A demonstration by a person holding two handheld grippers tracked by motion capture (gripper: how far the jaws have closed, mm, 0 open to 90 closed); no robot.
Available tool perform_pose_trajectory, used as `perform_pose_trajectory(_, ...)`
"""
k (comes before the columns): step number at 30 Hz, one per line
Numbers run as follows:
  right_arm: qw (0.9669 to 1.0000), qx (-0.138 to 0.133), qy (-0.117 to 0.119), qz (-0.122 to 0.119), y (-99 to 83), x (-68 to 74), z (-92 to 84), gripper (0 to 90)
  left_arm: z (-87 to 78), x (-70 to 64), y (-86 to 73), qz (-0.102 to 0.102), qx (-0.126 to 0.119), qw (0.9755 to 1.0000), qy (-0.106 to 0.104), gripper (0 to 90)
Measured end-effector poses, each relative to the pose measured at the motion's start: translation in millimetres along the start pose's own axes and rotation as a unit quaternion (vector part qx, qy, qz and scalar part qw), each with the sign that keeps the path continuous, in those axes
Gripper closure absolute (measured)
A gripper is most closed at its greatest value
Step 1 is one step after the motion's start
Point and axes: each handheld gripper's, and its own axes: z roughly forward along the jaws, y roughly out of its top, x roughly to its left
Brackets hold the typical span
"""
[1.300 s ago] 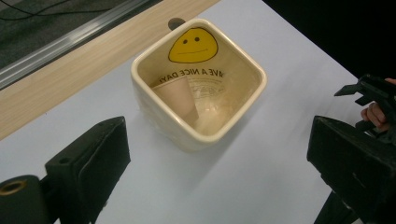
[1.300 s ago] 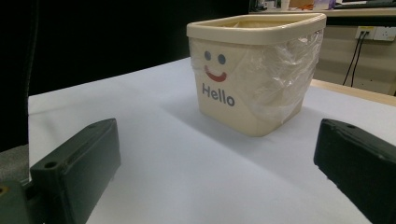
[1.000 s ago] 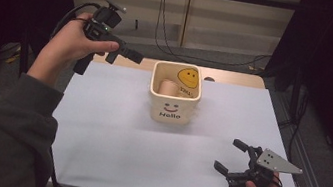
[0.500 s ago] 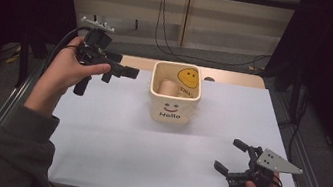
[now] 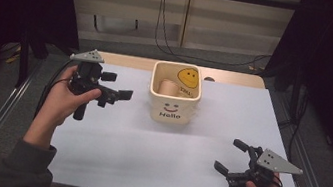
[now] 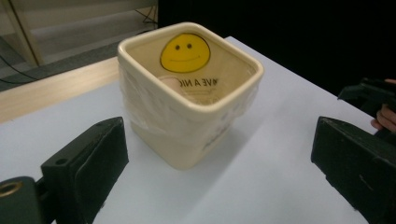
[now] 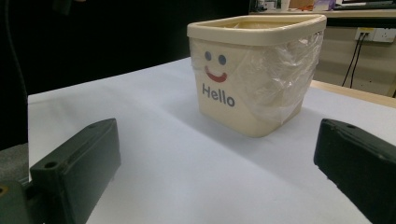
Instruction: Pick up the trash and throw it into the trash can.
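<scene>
Left gripper (image 5: 112, 94) is raised off the table at the left, jaws wide apart and empty, pointing at the cream bin (image 5: 175, 95). In the left gripper view the bin (image 6: 189, 91) sits between and beyond the jaws, not touched. Bin stands upright mid-table on the white sheet (image 5: 144, 156), toward the far edge, "Hello" face toward the person, clear plastic liner folded over its rim, a brown cup-like thing (image 5: 169, 88) inside. Right gripper (image 5: 235, 160) is low at the near right corner, jaws apart, empty, well apart from the bin.

Looks like the approach step: left is lining up on the bin's left wall or liner edge. Next move needs left to close the gap and centre the jaws on the rim before clamping; right likely comes in to steady the other side.
</scene>
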Motion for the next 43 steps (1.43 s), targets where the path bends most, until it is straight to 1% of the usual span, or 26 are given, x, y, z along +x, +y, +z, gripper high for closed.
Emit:
perform_pose_trajectory(2, 1.0000, 0.000, -0.001, 0.000, 0.1, 0.0, 0.3, 0.2, 0.7, -1.0, -10.3, -0.003, -0.004, 1.0000, 0.000, 3.6)
perform_pose_trajectory(3, 1.0000, 0.000, 0.000, 0.000, 0.1, 0.2, 0.3, 0.2, 0.8, -1.4, -16.4, -0.004, -0.006, 1.0000, -0.006, 3.6)
perform_pose_trajectory(6, 1.0000, 0.000, -0.001, -0.001, 0.2, 0.3, 0.4, 0.2, -0.3, -2.5, -29.9, -0.002, -0.014, 0.9999, -0.009, 3.5)
perform_pose_trajectory(8, 1.0000, 0.001, -0.001, -0.001, 0.1, 0.2, 0.5, 0.2, -1.3, -3.1, -37.6, -0.004, -0.017, 0.9998, -0.005, 3.5)
perform_pose_trajectory(10, 1.0000, 0.000, -0.002, -0.001, 0.1, 0.2, 0.4, 0.2, -2.2, -4.0, -46.3, -0.010, -0.020, 0.9997, -0.009, 3.5)
perform_pose_trajectory(14, 1.0000, 0.000, -0.002, -0.001, 0.2, 0.3, 0.6, 0.2, -4.9, -5.2, -64.0, -0.011, -0.036, 0.9992, -0.013, 3.3)
perform_pose_trajectory(17, 1.0000, 0.001, -0.002, -0.002, 0.1, 0.2, 0.7, 0.2, -5.8, -6.3, -75.3, -0.008, -0.042, 0.9990, -0.008, 3.3)
perform_pose_trajectory(21, 1.0000, 0.000, -0.002, -0.001, 0.2, 0.3, 0.5, 0.2, -6.9, -9.0, -88.5, -0.006, -0.052, 0.9985, -0.014, 3.1)
perform_pose_trajectory(22, 1.0000, 0.000, -0.002, -0.001, 0.2, 0.3, 0.4, 0.2, -6.9, -9.6, -92.0, -0.001, -0.056, 0.9982, -0.019, 3.1)
perform_pose_trajectory(23, 1.0000, 0.000, -0.002, 0.000, 0.2, 0.1, 0.5, 0.2, -7.4, -10.6, -96.1, 0.003, -0.057, 0.9983, -0.014, 3.0)
perform_pose_trajectory(24, 1.0000, 0.000, -0.003, -0.001, 0.1, 0.0, 0.5, 0.2, -7.1, -11.0, -99.7, 0.003, -0.060, 0.9980, -0.021, 3.1)
perform_pose_trajectory(25, 1.0000, 0.000, -0.003, -0.001, 0.2, 0.0, 0.6, 0.2, -7.3, -11.6, -101.9, 0.004, -0.058, 0.9982, -0.017, 3.0)
perform_pose_trajectory(27, 1.0000, 0.000, -0.003, 0.000, 0.3, 0.3, 0.6, 0.2, -6.8, -11.7, -108.2, 0.005, -0.057, 0.9981, -0.023, 2.9)
perform_pose_trajectory(28, 1.0000, 0.000, -0.003, -0.001, 0.3, 0.3, 0.7, 0.2, -7.1, -12.5, -110.1, 0.005, -0.056, 0.9983, -0.018, 3.0)
perform_pose_trajectory(29, 1.0000, 0.000, -0.003, -0.002, 0.3, 0.2, 0.7, 0.2, -6.9, -12.8, -112.7, 0.005, -0.060, 0.9979, -0.021, 3.0)
perform_pose_trajectory(30, 1.0000, 0.000, -0.003, -0.001, 0.4, 0.4, 0.6, 0.2, -7.5, -13.3, -115.0, 0.006, -0.060, 0.9980, -0.017, 3.0)
perform_pose_trajectory(31, 1.0000, 0.000, -0.003, -0.001, 0.4, 0.3, 0.4, 0.2, -7.4, -13.7, -118.1, 0.004, -0.066, 0.9975, -0.024, 2.9)
perform_pose_trajectory(32, 1.0000, 0.000, -0.003, -0.002, 0.4, 0.1, 0.4, 0.2, -7.7, -14.2, -119.8, 0.005, -0.067, 0.9975, -0.021, 2.9)
perform_pose_trajectory(33, 1.0000, 0.000, -0.003, -0.002, 0.4, 0.1, 0.4, 0.2, -8.0, -14.3, -122.6, 0.010, -0.067, 0.9974, -0.025, 2.9)
perform_pose_trajectory(34, 1.0000, 0.000, -0.003, -0.002, 0.4, 0.0, 0.4, 0.2, -8.6, -15.2, -124.2, 0.012, -0.066, 0.9976, -0.018, 2.9)
perform_pose_trajectory(36, 1.0000, -0.002, -0.002, -0.002, 0.4, -0.2, 0.4, 0.2, -9.0, -16.3, -128.9, 0.017, -0.071, 0.9971, -0.020, 2.9)
perform_pose_trajectory(37, 1.0000, -0.001, -0.003, -0.001, 0.4, -0.1, 0.3, 0.2, -9.6, -16.4, -130.2, 0.022, -0.068, 0.9973, -0.017, 2.8)
perform_pose_trajectory(39, 1.0000, -0.002, -0.001, -0.002, 0.4, -0.2, 0.4, 0.2, -10.3, -17.4, -133.3, 0.025, -0.073, 0.9969, -0.012, 2.8)
perform_pose_trajectory(40, 1.0000, -0.001, 0.001, -0.002, 0.6, -0.4, 0.1, 0.2, -11.4, -17.3, -134.7, 0.026, -0.077, 0.9967, -0.009, 2.8)
perform_pose_trajectory(42, 1.0000, -0.003, -0.002, -0.002, 0.6, -0.2, 0.2, 0.2, -12.9, -17.2, -137.2, 0.018, -0.087, 0.9960, -0.011, 2.9)
perform_pose_trajectory(43, 1.0000, -0.004, -0.002, -0.002, 0.7, -0.4, 0.2, 0.2, -13.0, -17.2, -138.1, 0.018, -0.089, 0.9958, -0.016, 2.8)
